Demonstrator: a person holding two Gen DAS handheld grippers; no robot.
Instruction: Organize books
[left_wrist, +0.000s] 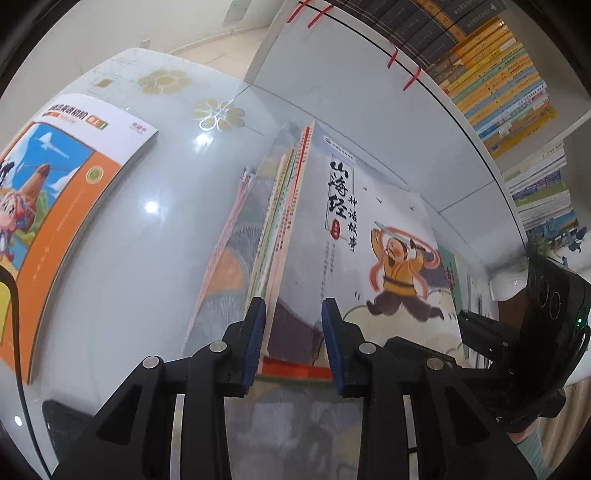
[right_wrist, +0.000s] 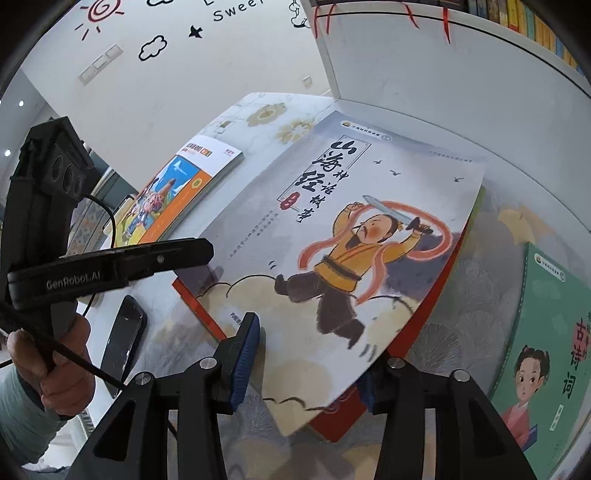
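A stack of thin picture books (left_wrist: 284, 229) stands tilted on the table. Its top cover (right_wrist: 369, 236) shows a swordsman in yellow, and a red book (right_wrist: 207, 317) lies under it. My left gripper (left_wrist: 293, 336) is shut on the stack's near corner, one blue pad on each face. In the right wrist view one of the left gripper's fingers (right_wrist: 184, 251) lies on the cover's left edge. My right gripper (right_wrist: 308, 369) is open. It straddles the stack's lower corner, with the left pad (right_wrist: 245, 354) beside the cover and the right pad half hidden beneath it.
An orange workbook (left_wrist: 66, 206) lies flat at the left. A green poetry book (right_wrist: 554, 350) lies at the right on the patterned mat (right_wrist: 461, 314). A phone (right_wrist: 123, 339) rests near a hand (right_wrist: 55, 369). A white bookshelf (left_wrist: 351, 92) full of books (left_wrist: 498, 74) rises behind.
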